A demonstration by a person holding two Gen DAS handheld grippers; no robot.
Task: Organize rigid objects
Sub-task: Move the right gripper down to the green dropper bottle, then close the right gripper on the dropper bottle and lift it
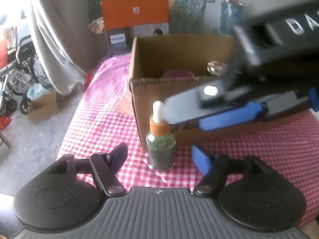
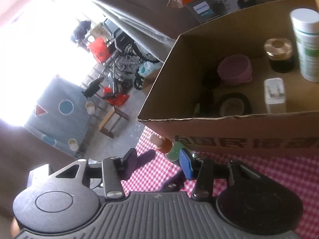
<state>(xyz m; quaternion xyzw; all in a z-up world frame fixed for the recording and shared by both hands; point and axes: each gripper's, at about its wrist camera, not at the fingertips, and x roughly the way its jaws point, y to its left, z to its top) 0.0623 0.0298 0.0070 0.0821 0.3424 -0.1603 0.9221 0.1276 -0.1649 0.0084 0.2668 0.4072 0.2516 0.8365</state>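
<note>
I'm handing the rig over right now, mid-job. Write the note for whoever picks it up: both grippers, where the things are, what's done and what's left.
Left gripper: open, fingers either side of the dropper bottle, not pressing it.
Right gripper: open, holding nothing, reaching in toward the bottle's white bulb.
Dropper bottle: upright on the checked cloth, just outside the cardboard box, near its front corner.
Done: in the box are a purple bowl, gold-lidded jar, white bottle, small white box and tape roll.
Left: grip the dropper bottle and place it in the box.
</note>
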